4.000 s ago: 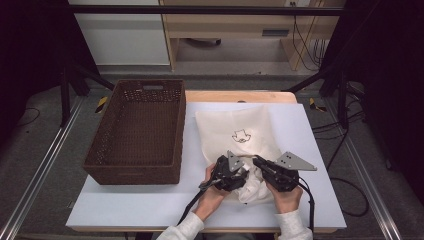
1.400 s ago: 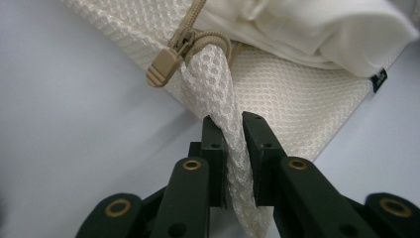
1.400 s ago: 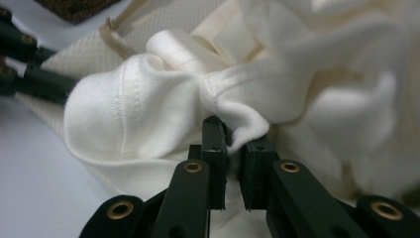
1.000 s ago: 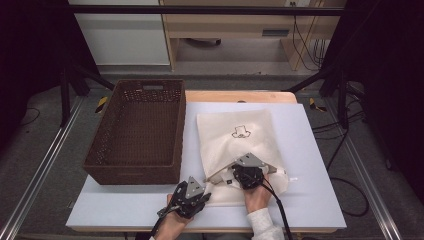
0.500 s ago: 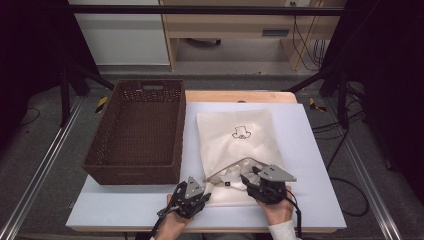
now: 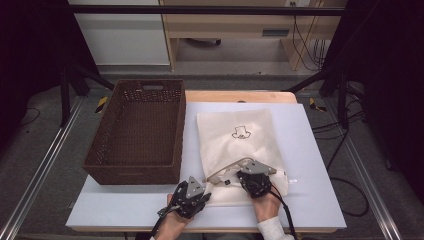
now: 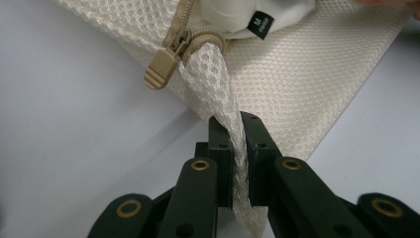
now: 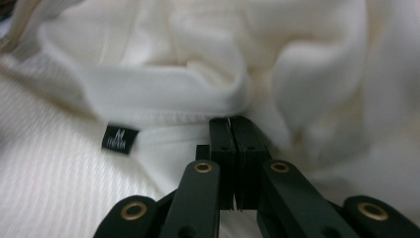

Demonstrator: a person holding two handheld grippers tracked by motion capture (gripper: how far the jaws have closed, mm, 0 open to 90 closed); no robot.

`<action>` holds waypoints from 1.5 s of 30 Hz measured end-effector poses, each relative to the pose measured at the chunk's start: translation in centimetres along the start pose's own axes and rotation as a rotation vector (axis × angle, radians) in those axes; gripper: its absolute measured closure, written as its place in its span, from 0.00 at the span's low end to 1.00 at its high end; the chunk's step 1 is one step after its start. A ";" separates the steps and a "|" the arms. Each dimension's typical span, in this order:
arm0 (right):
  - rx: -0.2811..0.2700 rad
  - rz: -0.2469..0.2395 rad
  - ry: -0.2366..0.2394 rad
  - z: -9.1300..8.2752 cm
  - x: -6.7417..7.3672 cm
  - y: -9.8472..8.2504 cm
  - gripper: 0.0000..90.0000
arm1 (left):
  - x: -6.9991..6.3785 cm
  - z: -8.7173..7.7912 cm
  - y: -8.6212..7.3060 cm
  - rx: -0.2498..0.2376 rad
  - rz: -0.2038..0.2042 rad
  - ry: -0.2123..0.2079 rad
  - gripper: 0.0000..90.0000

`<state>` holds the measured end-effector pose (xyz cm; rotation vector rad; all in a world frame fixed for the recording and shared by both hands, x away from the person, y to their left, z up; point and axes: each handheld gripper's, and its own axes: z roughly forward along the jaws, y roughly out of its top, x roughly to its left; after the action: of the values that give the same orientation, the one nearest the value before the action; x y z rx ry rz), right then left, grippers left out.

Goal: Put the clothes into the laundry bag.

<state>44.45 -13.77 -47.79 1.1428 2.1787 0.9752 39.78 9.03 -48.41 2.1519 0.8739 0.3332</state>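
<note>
Right gripper view: "M" size tag [image 8: 119, 138]

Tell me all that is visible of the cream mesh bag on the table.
The mesh bag lies flat on the white table, right of the brown basket. It is cream netting with a small dark drawing on top, a tan zipper open at the near end, and a white garment inside. The left claw pinches its corner; the right claw reaches into its opening.

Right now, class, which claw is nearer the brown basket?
Left. The left claw sits just below the basket front corner; the right claw is farther right, on the mesh bag.
</note>
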 end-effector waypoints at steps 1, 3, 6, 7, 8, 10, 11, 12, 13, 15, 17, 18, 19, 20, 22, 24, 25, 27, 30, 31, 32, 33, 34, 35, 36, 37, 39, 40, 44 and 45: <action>-0.008 0.002 -0.003 0.4 -0.2 0.3 1.00 | 0.0 0.0 0.0 0.001 0.002 -0.001 0.93; -0.041 0.050 -0.012 1.4 -0.7 1.2 1.00 | 0.0 0.0 0.0 0.002 0.004 -0.001 0.93; -0.071 0.051 -0.071 2.3 -0.7 1.6 1.00 | 0.0 0.0 0.0 0.000 0.002 -0.003 0.93; -0.071 0.038 -0.081 2.7 -0.7 1.4 1.00 | 0.0 0.0 0.0 -0.001 0.003 -0.001 0.93; -0.069 0.034 -0.085 2.9 -0.6 1.3 0.99 | 0.0 0.0 0.0 0.000 0.005 -0.001 0.93; -0.071 0.027 -0.075 2.6 -0.6 1.3 0.96 | 0.0 0.0 0.0 -0.001 0.005 0.001 0.93; -0.072 0.038 -0.052 2.3 -0.7 1.1 0.92 | 0.0 0.0 0.0 -0.002 0.004 0.000 0.93; -0.077 0.048 -0.030 1.7 -0.8 1.0 0.88 | 0.0 0.0 0.0 -0.002 0.002 0.000 0.93; -0.079 0.050 -0.014 1.1 -0.8 0.8 0.84 | 0.0 0.0 0.0 -0.003 0.002 -0.001 0.93; -0.091 0.037 0.006 -0.8 -0.9 0.4 0.80 | 0.0 0.0 0.0 -0.002 -0.002 0.000 0.93; -0.122 0.033 0.024 -3.0 -1.2 -0.2 0.77 | 0.0 0.0 -0.1 -0.004 -0.005 -0.001 0.93; -0.133 0.033 0.017 -4.3 -1.6 -0.6 0.76 | 0.0 0.0 -0.1 -0.004 -0.006 -0.002 0.93; -0.153 0.039 0.004 -5.5 -2.1 -0.9 0.75 | 0.0 0.0 -0.1 -0.004 -0.006 0.000 0.93; -0.170 0.061 -0.003 -6.6 -2.7 -1.3 0.73 | 0.0 0.0 -0.1 -0.004 -0.005 0.000 0.93; -0.190 0.096 -0.052 -8.4 -4.0 -2.0 0.67 | 0.0 0.0 -0.1 -0.004 -0.006 -0.003 0.93; -0.197 0.124 -0.098 -9.2 -5.3 -2.8 0.60 | 0.0 0.0 -0.1 -0.006 -0.007 -0.004 0.93; -0.171 0.142 -0.110 -9.1 -5.9 -3.2 0.54 | 0.1 0.0 -0.1 -0.007 -0.008 -0.005 0.93; -0.106 0.172 -0.101 -8.3 -6.7 -3.9 0.50 | 0.1 0.0 -0.1 -0.007 -0.009 -0.006 0.93; -0.062 0.155 -0.111 -7.1 -6.8 -4.8 0.60 | 0.1 0.0 -0.1 -0.007 -0.015 -0.009 0.93; -0.054 0.147 -0.111 -6.9 -6.7 -4.9 0.65 | 0.1 0.0 -0.1 -0.006 -0.016 -0.009 0.93; -0.039 0.144 -0.106 -6.8 -6.8 -5.0 0.72 | 0.1 0.0 -0.1 -0.007 -0.019 -0.008 0.93; -0.021 0.152 -0.093 -6.8 -6.9 -5.1 0.83 | 0.1 0.0 -0.1 -0.009 -0.022 -0.006 0.93; -0.013 0.153 -0.068 -6.8 -7.1 -5.2 0.89 | 0.1 0.0 -0.1 -0.009 -0.025 -0.006 0.93; -0.008 0.163 -0.054 -6.9 -7.1 -5.3 0.94 | 0.1 0.0 -0.1 -0.011 -0.031 -0.007 0.93; -0.008 0.157 -0.053 -7.0 -7.2 -5.4 0.95 | 0.1 0.0 -0.1 -0.011 -0.036 -0.009 0.93; -0.006 0.158 -0.043 -7.3 -7.3 -5.4 0.96 | 0.2 -0.1 -0.1 -0.011 -0.042 -0.011 0.93; -0.012 0.158 -0.033 -8.0 -7.5 -5.5 0.96 | 0.5 -0.5 -0.1 -0.025 -0.071 -0.034 0.93; -0.015 0.168 -0.024 -8.5 -7.5 -5.6 0.96 | 0.6 -0.8 0.0 -0.033 -0.086 -0.047 0.93; -0.003 0.172 0.012 -9.8 -7.5 -6.7 0.96 | 0.9 -1.7 0.1 -0.031 -0.094 -0.046 0.93; 0.004 0.172 0.014 -9.7 -7.3 -7.2 0.96 | 0.8 -1.5 0.0 -0.019 -0.094 -0.044 0.93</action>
<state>38.03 -26.36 -46.64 1.3472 2.1211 1.0541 39.64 10.43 -47.44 2.0852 0.9401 0.2450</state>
